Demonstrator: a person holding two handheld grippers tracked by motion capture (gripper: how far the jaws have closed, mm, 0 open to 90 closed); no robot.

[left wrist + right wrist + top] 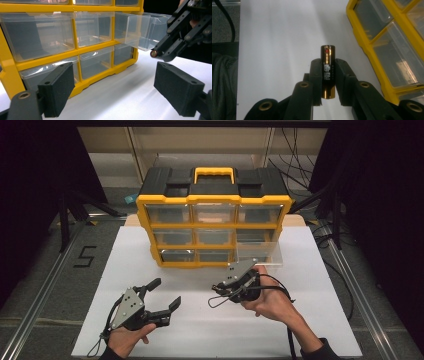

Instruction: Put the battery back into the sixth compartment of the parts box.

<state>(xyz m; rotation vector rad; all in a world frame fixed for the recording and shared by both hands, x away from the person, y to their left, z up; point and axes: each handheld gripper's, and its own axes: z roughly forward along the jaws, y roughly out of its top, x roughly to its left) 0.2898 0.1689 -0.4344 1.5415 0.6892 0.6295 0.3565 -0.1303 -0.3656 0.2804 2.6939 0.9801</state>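
Right gripper (328, 82) clamped on a black battery (328, 71), fingers (315, 75) pressed against both its sides. Battery held lengthwise between them, one end sticking out past the fingertips, gold band at the other end back near the finger roots (white print on its body too small to read). Seen from the left gripper view as a small round end (153, 53) poking out of the right gripper's black linkage. In the high view, right gripper (220, 289) in the person's right hand (265, 300), just in front of the organizer, cable looping off it.

Beyond the right fingers: white worktop (279, 50); off to their right side, yellow organizer (212, 222) with clear drawers, black top, yellow handle (214, 172). One clear drawer (260, 252) on the organizer's right column pulled out, open, hanging over the worktop just above and beyond the right gripper. Same drawer in the left gripper view (142, 30), up and right of the left fingers, nothing seen inside.

Left gripper (162, 296) spread wide, nothing between its fingers (58, 87), held in the left hand (127, 335) low over the worktop, well apart from the right gripper. Ahead of the left fingers: organizer's lower drawer rows, shut.

Floor beside the worktop marked with a black "5" (85, 256).
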